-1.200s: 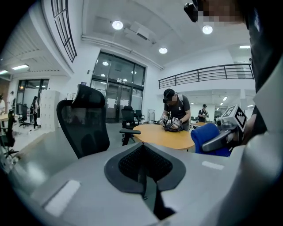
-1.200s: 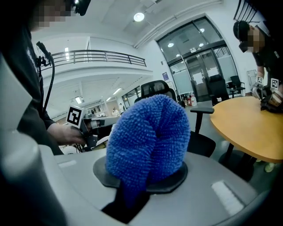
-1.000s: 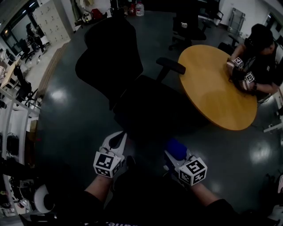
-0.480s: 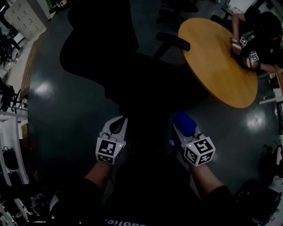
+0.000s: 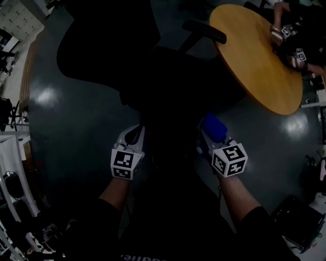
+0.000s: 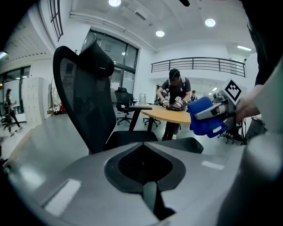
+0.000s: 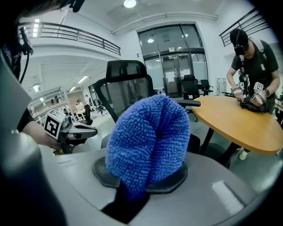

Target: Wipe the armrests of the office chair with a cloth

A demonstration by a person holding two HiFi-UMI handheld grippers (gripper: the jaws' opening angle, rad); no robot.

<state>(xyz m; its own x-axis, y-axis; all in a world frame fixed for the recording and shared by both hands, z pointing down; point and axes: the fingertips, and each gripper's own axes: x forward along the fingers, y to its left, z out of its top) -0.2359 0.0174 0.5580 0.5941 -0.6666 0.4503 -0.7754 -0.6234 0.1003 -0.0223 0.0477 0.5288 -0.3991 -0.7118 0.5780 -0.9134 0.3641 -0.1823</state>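
A black office chair (image 5: 168,81) stands in front of me, backrest (image 5: 102,41) to the left and one armrest (image 5: 206,30) next to the round table. My right gripper (image 5: 210,133) is shut on a blue fluffy cloth (image 5: 214,127), held in the air short of the seat. The cloth (image 7: 148,141) bulges out of the right gripper (image 7: 141,176) in its own view, with the far armrest (image 7: 188,103) behind it. My left gripper (image 5: 131,138) hovers level with it, jaws together and nothing between them. In the left gripper view the left gripper (image 6: 143,165) faces the seat (image 6: 132,137). The cloth (image 6: 205,121) is at the right.
A round wooden table (image 5: 260,56) stands right of the chair. A person (image 5: 300,41) works at its far side with two other grippers. More office chairs (image 6: 121,99) stand further back. White cabinets (image 5: 20,15) line the left. The floor is dark and glossy.
The head view has moved closer and tilted down, so chair and table sit higher in the picture. Both grippers keep nearly the same pose, and the cloth stays in the right one.
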